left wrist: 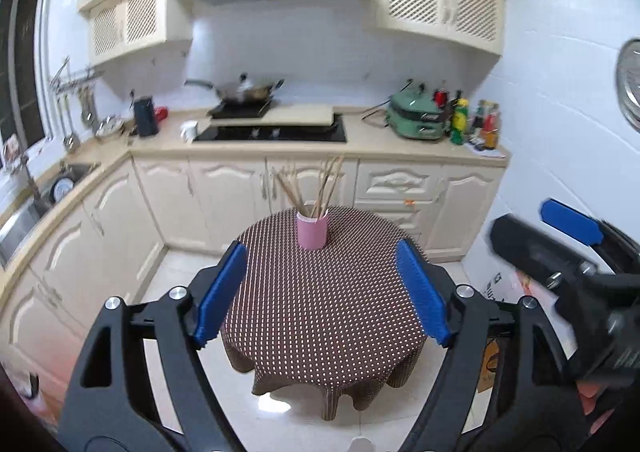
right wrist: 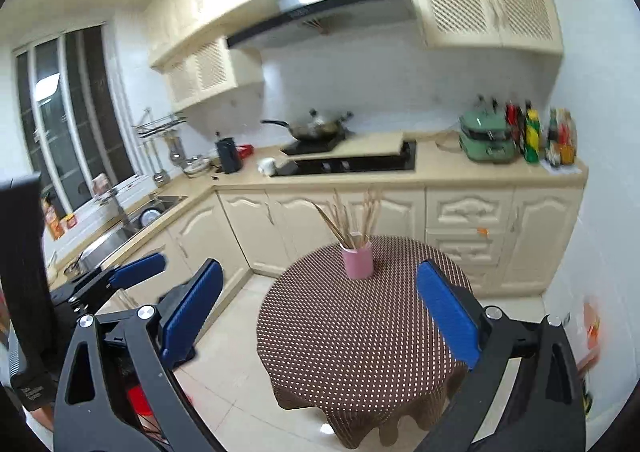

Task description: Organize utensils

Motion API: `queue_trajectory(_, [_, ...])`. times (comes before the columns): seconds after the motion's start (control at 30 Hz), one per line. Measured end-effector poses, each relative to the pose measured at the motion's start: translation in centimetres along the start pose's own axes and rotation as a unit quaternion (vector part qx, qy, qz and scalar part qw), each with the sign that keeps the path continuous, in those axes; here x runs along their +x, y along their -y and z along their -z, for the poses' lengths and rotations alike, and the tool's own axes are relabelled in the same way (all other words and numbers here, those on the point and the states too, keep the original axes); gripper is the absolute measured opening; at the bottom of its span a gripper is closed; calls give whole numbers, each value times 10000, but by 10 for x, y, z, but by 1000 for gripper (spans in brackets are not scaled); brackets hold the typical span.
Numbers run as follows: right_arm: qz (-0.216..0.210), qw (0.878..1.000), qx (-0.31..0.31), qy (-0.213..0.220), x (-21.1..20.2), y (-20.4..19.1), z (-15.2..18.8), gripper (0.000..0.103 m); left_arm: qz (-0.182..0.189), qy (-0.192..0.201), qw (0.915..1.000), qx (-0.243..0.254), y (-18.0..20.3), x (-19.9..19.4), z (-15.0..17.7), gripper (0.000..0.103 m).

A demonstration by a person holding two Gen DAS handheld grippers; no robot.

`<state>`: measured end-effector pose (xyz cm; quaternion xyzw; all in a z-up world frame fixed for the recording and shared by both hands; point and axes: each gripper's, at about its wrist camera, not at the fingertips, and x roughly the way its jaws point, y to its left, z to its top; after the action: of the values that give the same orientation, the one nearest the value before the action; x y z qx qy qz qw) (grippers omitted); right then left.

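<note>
Pink in colour, the holder cup (left wrist: 311,230) stands upright on the round table (left wrist: 328,316), near the table's far edge and slightly left of its centre line. The chopsticks (left wrist: 316,187) are inside it, splayed outward in two loose fans, tips up. The dotted brown tablecloth (right wrist: 360,332) carries nothing else that can be seen.

Left gripper (left wrist: 320,292): jaws well apart, nothing between the blue pads, held above the near half of the table and aimed at the cup. Right gripper (right wrist: 320,316): jaws likewise spread, empty, positioned over the table's near left edge in its own view. Neither tool touches the cup or the cloth.

Judged state of task: the utensils appear gathered in the holder; the step in hand is most likely a clear-off or a final check.

Recommended procedure:
- Keep both tools clear above the chopstick tips; the splayed ends lean toward the near side and are easily snagged.
- If the bundle needs tidying, steady the cup wall with one gripper first. The cup is narrow and top-heavy and will probably tip under a sideways push.
- Close on the sticks low, just above the rim, where they converge.
- Avoid dragging on the cloth; it overhangs the edge and may slide.
</note>
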<state>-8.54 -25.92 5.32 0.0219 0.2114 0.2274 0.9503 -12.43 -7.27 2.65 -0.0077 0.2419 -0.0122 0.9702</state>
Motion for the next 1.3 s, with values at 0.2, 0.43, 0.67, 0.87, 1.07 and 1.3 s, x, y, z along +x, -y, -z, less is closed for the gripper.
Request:
queue_trajectory(0.2, [148,9992,-235,285,-31,-33,-9,94,-49,323,9992,242,7,-44,-4,81])
queue_trajectory(0.43, [237,9966,-516,603,-61,-44,-22,94,-348,473,9982,-115,-14,-72,-10,81])
queue_trajectory(0.67, [184,9963,-495,677,-76,-36,-22,94,-649,681,9950,-330,-17,-94,-14,81])
queue_trajectory(0.87, [195,9957,-560,717,-88,-33,-19,94,-709,870,9931,-346,-10,-111,-15,81])
queue_trajectory(1.07, [206,9964,-467,681,-96,-27,-12,94,-775,839,9930,-315,-1,-120,-13,83])
queue_trajectory(1.3, [208,9969,-300,702,-105,-21,-12,94,-767,860,9930,-268,8,-127,-9,84])
